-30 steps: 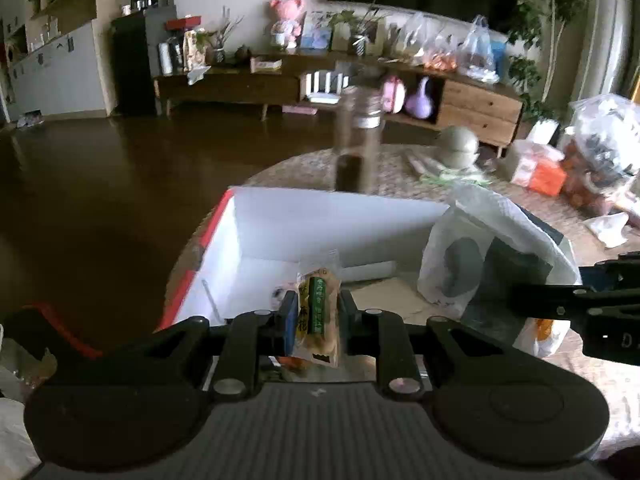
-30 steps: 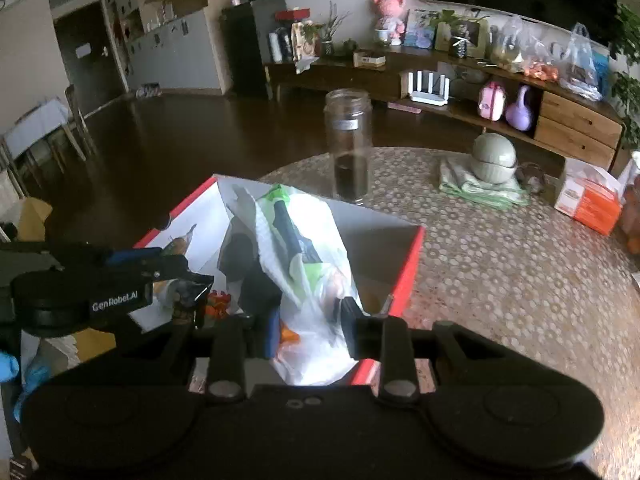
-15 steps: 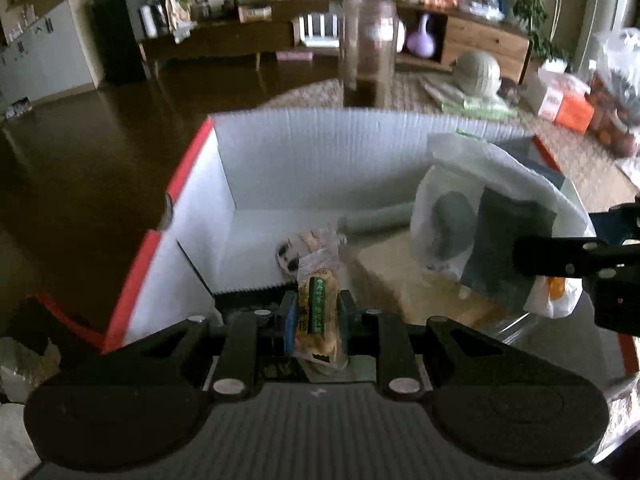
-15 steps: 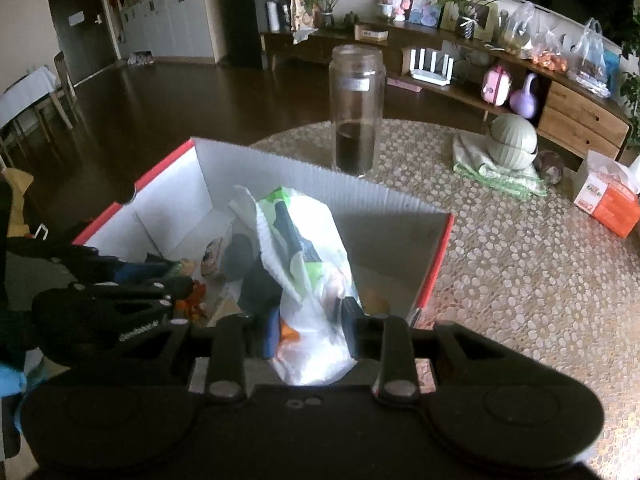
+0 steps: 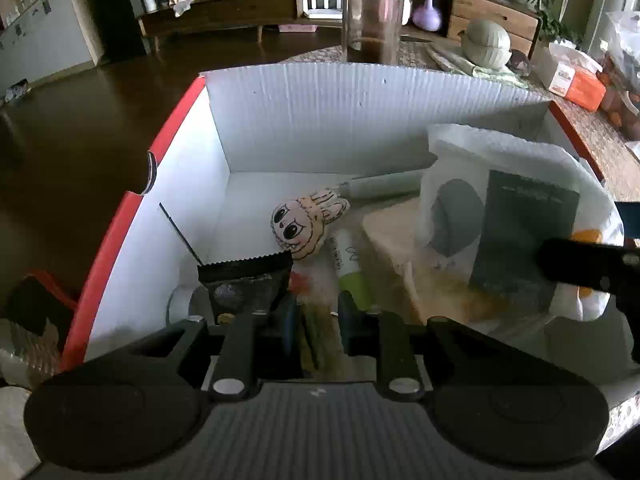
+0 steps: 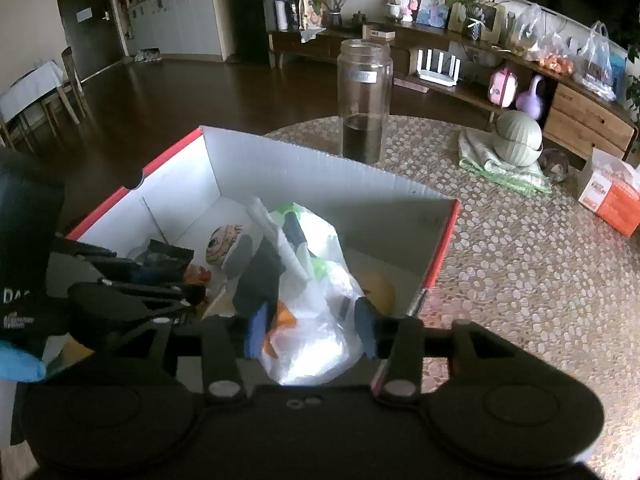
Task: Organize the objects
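your left gripper (image 5: 318, 320) sits low inside the box (image 5: 360, 92), a white corrugated carton with red outer edges, near its close wall. its jaws are opening, a narrow gap between the blue pads. the snack packet (image 5: 310, 334) with the green label lies in that gap, tilted toward the floor of the box; the pads look just clear of it, though shadow makes contact hard to judge.

your right gripper (image 6: 310, 330) is at the near right corner of the same box. its jaws are opening too, wider than the left. the white plastic bag (image 6: 316, 340) bulges between the pads and rests on the contents of the box; the pads stand at either side of it without squeezing. through the film you see dark flat items and something orange.

inside the box, from the left wrist view: a black sachet (image 5: 244, 280) with a serrated top edge, just ahead of the left finger; a small plush face (image 5: 304, 222) with big eyes and teeth near the middle; a white and green tube (image 5: 350, 264) beside it; a pale flat block (image 5: 400, 240) under the bag.

behind the box, on the pebble-patterned table (image 6: 520, 260), a tall glass jar (image 6: 364, 100) stands upright with dark contents at the bottom. further right: a pale green lidded bowl (image 6: 518, 138) on a folded cloth, and an orange and white tissue box (image 6: 612, 196).
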`<state>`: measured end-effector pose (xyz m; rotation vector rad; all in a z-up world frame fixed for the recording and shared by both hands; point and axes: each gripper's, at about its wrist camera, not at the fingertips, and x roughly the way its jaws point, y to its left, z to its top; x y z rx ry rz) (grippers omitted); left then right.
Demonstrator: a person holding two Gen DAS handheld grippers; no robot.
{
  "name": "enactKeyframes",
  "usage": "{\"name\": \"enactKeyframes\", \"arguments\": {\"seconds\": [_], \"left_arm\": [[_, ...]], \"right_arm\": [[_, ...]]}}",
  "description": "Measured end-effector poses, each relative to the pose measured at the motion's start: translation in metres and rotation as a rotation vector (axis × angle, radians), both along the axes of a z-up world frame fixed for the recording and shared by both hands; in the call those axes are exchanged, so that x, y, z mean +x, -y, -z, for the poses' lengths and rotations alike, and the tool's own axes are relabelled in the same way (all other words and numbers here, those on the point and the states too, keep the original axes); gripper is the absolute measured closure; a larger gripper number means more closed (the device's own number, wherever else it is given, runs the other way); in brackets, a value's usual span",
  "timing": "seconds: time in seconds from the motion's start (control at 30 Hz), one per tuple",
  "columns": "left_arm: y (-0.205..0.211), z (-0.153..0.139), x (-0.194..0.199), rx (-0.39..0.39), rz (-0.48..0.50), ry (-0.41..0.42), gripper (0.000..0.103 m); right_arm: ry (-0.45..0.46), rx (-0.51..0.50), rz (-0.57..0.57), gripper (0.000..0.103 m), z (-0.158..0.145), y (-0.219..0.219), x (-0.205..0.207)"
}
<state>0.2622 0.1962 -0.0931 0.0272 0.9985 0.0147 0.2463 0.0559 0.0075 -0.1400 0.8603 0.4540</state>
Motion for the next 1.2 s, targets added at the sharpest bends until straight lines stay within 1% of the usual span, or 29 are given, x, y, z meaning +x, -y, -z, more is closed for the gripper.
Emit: {"name": "enactKeyframes", "arguments": {"seconds": [0.03, 0.07, 0.1, 0.13, 0.17, 0.2, 0.27, 0.43, 0.67, 0.83, 0.93, 1.13, 1.2], "left_arm": [[0.000, -0.001, 0.000, -0.008, -0.003, 0.000, 0.077], [0.000, -0.002, -0.002, -0.018, -0.007, 0.003, 0.072], [-0.001, -0.003, -0.003, -0.027, -0.012, 0.008, 0.070], [-0.001, -0.005, -0.006, -0.037, -0.015, 0.016, 0.057], [0.000, -0.007, -0.008, -0.042, -0.016, 0.027, 0.040], [0.001, -0.009, -0.010, -0.036, -0.022, 0.041, 0.034], [0.002, -0.015, -0.015, -0.028, -0.025, 0.060, 0.034], [0.000, -0.029, -0.025, -0.049, -0.042, 0.086, 0.034], [-0.002, -0.057, -0.049, -0.072, -0.059, 0.160, 0.034], [-0.002, -0.076, -0.069, -0.068, -0.057, 0.211, 0.034], [-0.003, -0.084, -0.080, -0.090, -0.053, 0.234, 0.034], [0.004, -0.096, -0.104, -0.094, -0.037, 0.274, 0.034], [0.006, -0.099, -0.112, -0.093, -0.035, 0.288, 0.027]], "right_arm": [[0.003, 0.000, 0.000, 0.051, -0.001, 0.002, -0.001], [0.010, 0.000, 0.002, 0.048, -0.002, 0.004, -0.003], [0.015, 0.003, 0.000, 0.047, -0.004, 0.006, -0.004], [0.017, 0.006, -0.001, 0.047, -0.005, 0.008, -0.006], [0.018, 0.008, 0.001, 0.046, -0.007, 0.010, -0.007], [0.020, 0.012, 0.005, 0.046, -0.008, 0.012, -0.008], [0.025, 0.024, 0.012, 0.045, -0.011, 0.017, -0.011], [0.044, 0.047, 0.009, 0.041, -0.021, 0.025, -0.022], [0.077, 0.076, -0.038, 0.040, -0.037, 0.029, -0.044], [0.109, 0.101, -0.078, 0.039, -0.046, 0.032, -0.062], [0.137, 0.119, -0.095, 0.035, -0.050, 0.036, -0.073], [0.170, 0.174, -0.117, 0.029, -0.056, 0.046, -0.092], [0.175, 0.197, -0.121, 0.026, -0.056, 0.051, -0.097]]}}
